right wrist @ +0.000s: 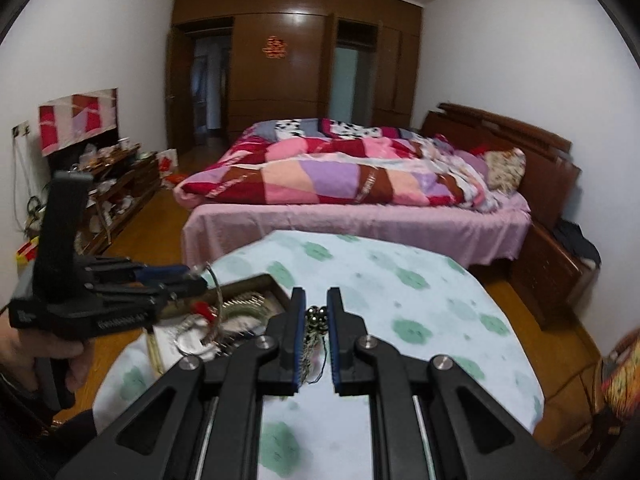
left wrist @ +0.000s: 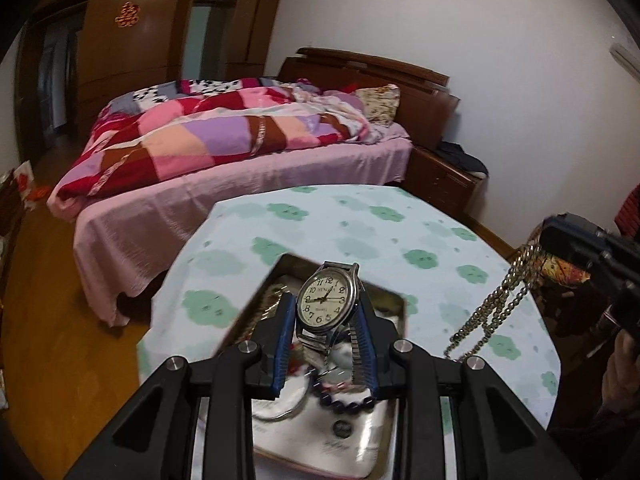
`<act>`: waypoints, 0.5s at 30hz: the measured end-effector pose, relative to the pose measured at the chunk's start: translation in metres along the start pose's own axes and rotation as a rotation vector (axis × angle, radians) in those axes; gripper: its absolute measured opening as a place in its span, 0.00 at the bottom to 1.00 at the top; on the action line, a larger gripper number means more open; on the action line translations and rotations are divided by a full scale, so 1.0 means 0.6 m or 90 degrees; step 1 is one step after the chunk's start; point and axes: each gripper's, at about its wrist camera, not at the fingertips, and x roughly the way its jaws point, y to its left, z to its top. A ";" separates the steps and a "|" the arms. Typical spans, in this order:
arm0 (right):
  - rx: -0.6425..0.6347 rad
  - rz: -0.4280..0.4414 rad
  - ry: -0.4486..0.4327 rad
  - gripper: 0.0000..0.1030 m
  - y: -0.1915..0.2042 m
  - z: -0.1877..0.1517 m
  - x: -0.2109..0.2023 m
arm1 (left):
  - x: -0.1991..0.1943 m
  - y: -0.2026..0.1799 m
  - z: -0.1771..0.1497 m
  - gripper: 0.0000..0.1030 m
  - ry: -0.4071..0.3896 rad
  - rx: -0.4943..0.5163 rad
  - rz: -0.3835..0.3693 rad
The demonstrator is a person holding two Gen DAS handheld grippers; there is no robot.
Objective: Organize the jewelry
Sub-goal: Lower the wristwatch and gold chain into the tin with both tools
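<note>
Home bedroom: quilted bed, wooden wardrobe.

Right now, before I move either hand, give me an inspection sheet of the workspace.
Surface: table under a white cloth with green cloud print.
Job's things: wristwatch; beaded chain; open tin holding more jewelry.
Clutter: nothing seen on the cloth.
Grippers: left gripper shut on the wristwatch above the tin; right gripper shut on the beaded chain.
Cables: wires by the wall socket.
Surroundings: bed, wooden wardrobe, cluttered shelf.
</note>
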 end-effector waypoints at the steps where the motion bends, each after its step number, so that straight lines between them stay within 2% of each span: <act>1: -0.009 0.008 -0.001 0.12 0.013 0.006 0.006 | 0.000 0.007 -0.004 0.29 0.003 -0.004 0.004; 9: -0.050 0.046 0.009 0.12 0.074 0.017 0.046 | -0.004 0.046 -0.011 0.29 0.000 -0.032 0.036; 15: -0.029 0.070 0.036 0.12 0.082 0.003 0.081 | 0.010 0.057 -0.019 0.29 0.013 -0.044 0.044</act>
